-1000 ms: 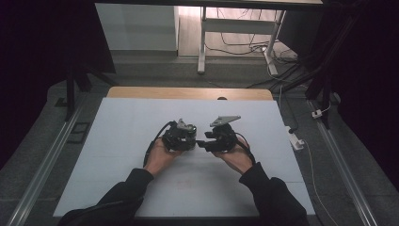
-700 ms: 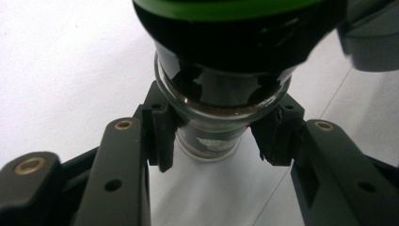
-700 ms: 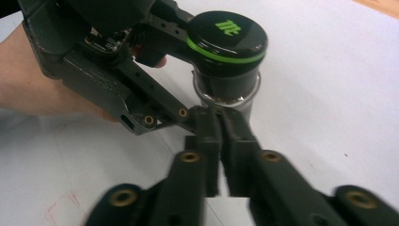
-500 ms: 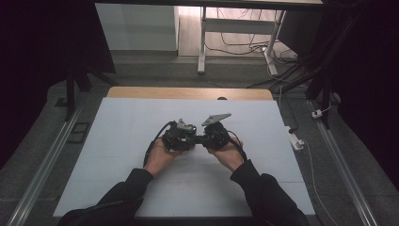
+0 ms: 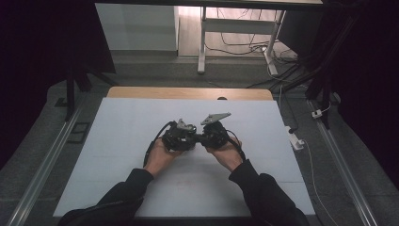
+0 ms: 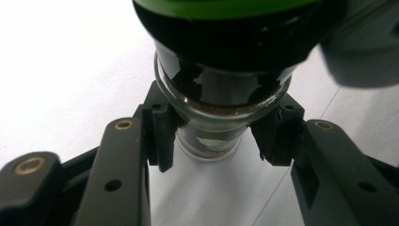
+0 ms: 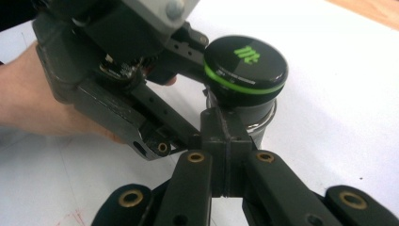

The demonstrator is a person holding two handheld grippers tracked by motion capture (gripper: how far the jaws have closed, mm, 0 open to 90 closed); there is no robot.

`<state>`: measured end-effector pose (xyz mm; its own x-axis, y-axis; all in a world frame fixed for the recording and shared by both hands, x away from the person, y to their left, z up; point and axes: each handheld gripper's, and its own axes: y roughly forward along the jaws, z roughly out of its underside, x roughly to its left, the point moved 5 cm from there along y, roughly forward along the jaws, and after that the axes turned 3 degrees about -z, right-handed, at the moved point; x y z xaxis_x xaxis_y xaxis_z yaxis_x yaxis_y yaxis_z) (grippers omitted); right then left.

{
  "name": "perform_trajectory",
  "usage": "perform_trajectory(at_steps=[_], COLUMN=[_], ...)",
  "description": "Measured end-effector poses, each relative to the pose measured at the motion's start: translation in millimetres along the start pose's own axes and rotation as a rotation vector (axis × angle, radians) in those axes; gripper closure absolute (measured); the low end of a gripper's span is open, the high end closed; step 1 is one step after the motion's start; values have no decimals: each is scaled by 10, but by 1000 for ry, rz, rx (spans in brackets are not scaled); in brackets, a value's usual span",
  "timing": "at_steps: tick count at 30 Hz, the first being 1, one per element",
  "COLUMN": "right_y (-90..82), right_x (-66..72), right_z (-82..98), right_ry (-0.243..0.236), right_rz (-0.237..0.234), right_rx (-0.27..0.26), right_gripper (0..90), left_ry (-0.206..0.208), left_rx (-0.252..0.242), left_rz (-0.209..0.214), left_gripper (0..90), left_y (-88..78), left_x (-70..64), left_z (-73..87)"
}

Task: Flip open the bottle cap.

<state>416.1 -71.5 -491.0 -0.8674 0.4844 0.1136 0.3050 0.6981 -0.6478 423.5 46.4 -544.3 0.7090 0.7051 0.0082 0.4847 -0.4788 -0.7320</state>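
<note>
Left gripper (image 6: 214,141) clamps the glass jar (image 6: 214,117) just below its black lid (image 7: 245,63), a pad pressed to each side. Right gripper (image 7: 225,141), its jaws just closed pad to pad on nothing, sits just beside the jar, opposite the left one. Under the jar lies the white table (image 5: 122,122).
</note>
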Motion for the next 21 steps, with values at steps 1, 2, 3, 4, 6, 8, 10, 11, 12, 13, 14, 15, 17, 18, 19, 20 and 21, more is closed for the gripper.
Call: perform_trajectory(at_steps=[1,2,3,4,6,8,10,11,12,13,14,15,17,18,19,20,21], right_y=[-8,-13,-16,-19,-30,-45,-59,-64,-68,-68,-66,-65,-62,-63,-67,-67,-68], right_x=[-3,-6,-10,-12,-10,-1,8,8,10,7,4,1,-7,-9,-9,-10,-11], right_z=[-3,-2,-1,-1,-6,-17,-34,-43,-48,-53,-56,-57,-65,-72,-82,-89,-98], right_ry=[0,1,2,4,5,3,1,-1,1,2,4,4,9,10,11,9,10], right_rz=[1,1,1,0,-5,-9,-7,-7,-5,-3,-2,0,-2,-1,1,2,4], right_rx=[3,2,1,0,1,-4,-13,-16,-18,-20,-21,-22,-28,-32,-34,-35,-37], right_gripper=[895,895,895,895,895,895,895,895,895,895,895,895,895,895,895,895,895], left_ry=[0,0,0,1,1,2,1,1,2,2,2,3,2,1,-2,-2,-3], left_rx=[0,0,0,0,1,0,0,0,-1,-1,-1,0,-1,0,0,-2,-2], left_rz=[0,-1,0,-1,-1,-2,-4,-4,-5,-5,-6,-5,-6,-6,-6,-6,-6], left_gripper=[539,538,539,538,538,539,539,539,538,539,538,539,539,538,539,538,538], left_y=[0,0,0,0,0,1,1,1,2,2,2,1,3,2,3,4,4], left_x=[-1,-1,-1,0,1,0,-2,-2,-2,-2,-3,-3,-4,-3,-4,-5,-5], left_z=[0,0,0,0,0,0,0,0,0,-1,-1,0,0,0,0,0,0])
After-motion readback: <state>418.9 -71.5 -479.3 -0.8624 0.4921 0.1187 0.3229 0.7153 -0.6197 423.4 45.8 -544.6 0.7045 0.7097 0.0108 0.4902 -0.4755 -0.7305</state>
